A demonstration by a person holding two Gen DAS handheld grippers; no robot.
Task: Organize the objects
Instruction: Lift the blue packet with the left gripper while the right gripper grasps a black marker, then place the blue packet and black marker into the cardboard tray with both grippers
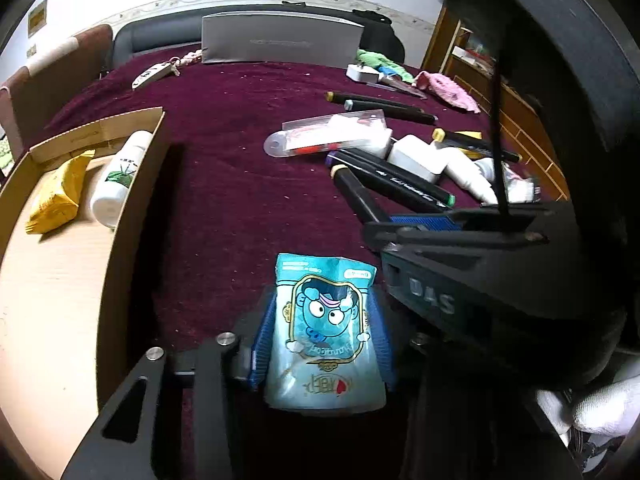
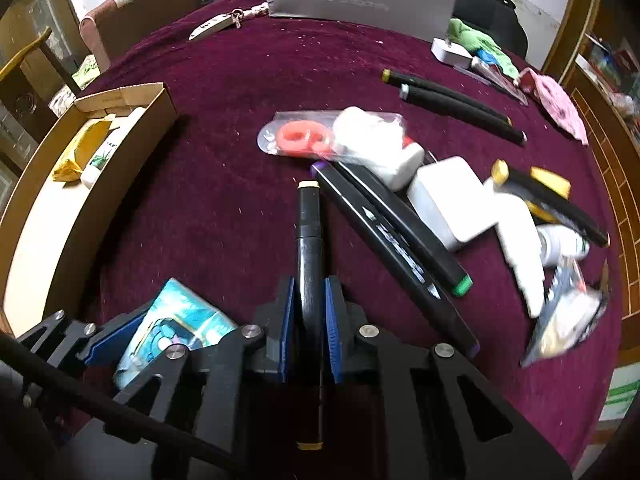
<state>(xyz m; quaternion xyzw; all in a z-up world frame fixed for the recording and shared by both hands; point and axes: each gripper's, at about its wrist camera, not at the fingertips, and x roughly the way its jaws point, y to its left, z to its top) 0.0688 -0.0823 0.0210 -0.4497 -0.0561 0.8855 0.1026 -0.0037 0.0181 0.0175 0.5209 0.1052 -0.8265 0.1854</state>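
Note:
My left gripper (image 1: 322,332) is shut on a teal cartoon snack packet (image 1: 325,332), held above the maroon tablecloth; the packet also shows in the right wrist view (image 2: 176,328). My right gripper (image 2: 310,320) is shut on a black marker with a cream cap (image 2: 309,240), which points away from me. A cardboard box (image 1: 136,184) at the left holds a yellow packet (image 1: 60,192) and a white bottle (image 1: 118,176); the box also shows in the right wrist view (image 2: 104,184).
A pile to the right holds black markers (image 2: 400,240), a white charger block (image 2: 452,204), white bottles (image 2: 520,256), a bagged red ring (image 2: 300,136) and a foil packet (image 2: 568,320). Two more markers (image 2: 452,100), a grey folder (image 2: 360,4) and cloths lie at the back.

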